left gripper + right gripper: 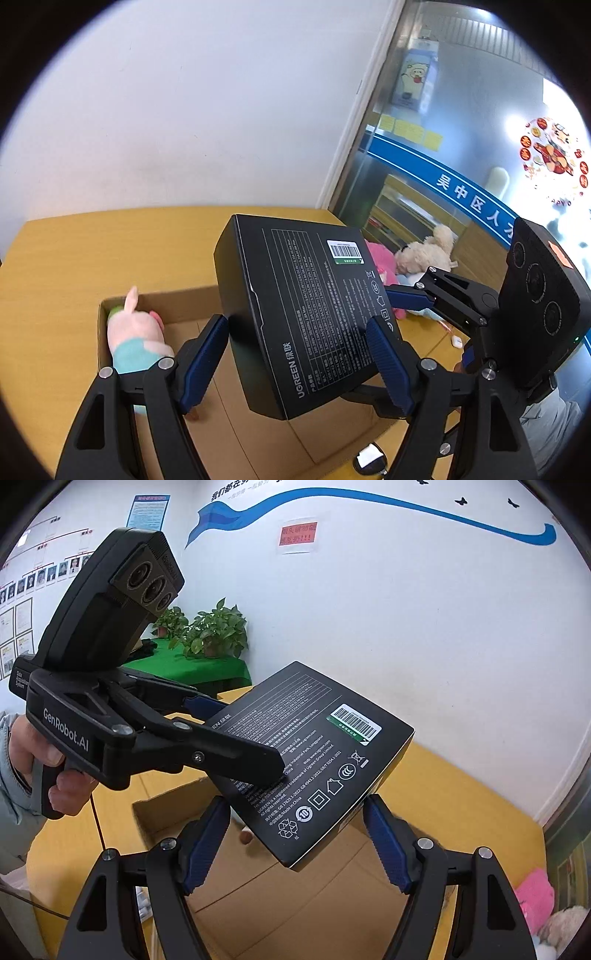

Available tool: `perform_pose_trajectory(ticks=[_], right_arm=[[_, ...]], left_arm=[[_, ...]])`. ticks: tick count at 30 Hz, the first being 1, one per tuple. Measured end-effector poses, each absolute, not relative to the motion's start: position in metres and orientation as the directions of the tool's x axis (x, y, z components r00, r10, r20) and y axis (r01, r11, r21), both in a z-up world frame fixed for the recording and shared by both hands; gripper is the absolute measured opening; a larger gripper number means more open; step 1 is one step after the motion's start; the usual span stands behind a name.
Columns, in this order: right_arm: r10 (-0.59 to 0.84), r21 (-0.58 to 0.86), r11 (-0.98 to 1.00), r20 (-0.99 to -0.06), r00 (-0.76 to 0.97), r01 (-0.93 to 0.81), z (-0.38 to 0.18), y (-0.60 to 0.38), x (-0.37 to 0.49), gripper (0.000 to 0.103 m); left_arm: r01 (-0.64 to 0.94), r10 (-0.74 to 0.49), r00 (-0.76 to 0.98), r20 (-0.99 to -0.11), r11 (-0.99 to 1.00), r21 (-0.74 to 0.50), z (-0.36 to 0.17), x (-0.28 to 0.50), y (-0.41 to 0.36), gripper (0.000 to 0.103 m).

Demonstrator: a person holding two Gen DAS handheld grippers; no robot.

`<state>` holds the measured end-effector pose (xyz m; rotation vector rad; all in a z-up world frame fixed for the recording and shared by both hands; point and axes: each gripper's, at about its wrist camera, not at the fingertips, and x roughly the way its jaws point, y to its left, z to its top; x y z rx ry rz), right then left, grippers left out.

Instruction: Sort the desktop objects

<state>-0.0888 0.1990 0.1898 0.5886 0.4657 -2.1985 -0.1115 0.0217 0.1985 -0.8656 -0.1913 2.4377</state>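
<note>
A flat black box (pixel 299 314) with white print and barcode sticker, tilted, held above the open cardboard carton (pixel 258 435)

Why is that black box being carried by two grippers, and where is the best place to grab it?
By its thin side edges, one gripper at each end. The black box is broad and flat, so jaws can span only its narrow width. The left gripper and right gripper clamp it that way, tilted over the cardboard box.
</note>
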Motion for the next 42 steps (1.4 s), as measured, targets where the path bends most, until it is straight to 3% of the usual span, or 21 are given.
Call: perform_pose_trajectory(ticks=[9,23,30,38,42], right_arm=[[-0.593,-0.086,-0.606,-0.613,-0.522,0.791,0.159,0.186,-0.17,0.074],[-0.547,0.109,-0.625,-0.767,-0.334,0.773,0.03,0.177,-0.273,0.074],[-0.497,0.144,-0.649,-0.823,-0.274,0.747,-0.02,0.168,-0.297,0.073],[-0.458,0.143,-0.678,-0.85,-0.262,0.721,-0.03,0.156,-0.296,0.075],[-0.455,0.133,-0.708,-0.837,-0.304,0.693,-0.005,0.143,-0.277,0.086]], left_arm=[[-0.397,0.525,-0.599,-0.605,-0.851,-0.345,0.161,-0.195,0.016,0.077],[-0.239,0.486,-0.417,-0.768,-0.874,-0.423,0.035,-0.28,0.031,0.077],[-0.165,0.414,-0.336,-0.846,-0.91,-0.38,-0.002,-0.298,0.044,0.077],[-0.103,0.359,-0.312,-0.88,-0.933,-0.344,-0.003,-0.302,0.045,0.076],[-0.122,0.333,-0.392,-0.858,-0.943,-0.31,0.034,-0.277,0.035,0.076]])
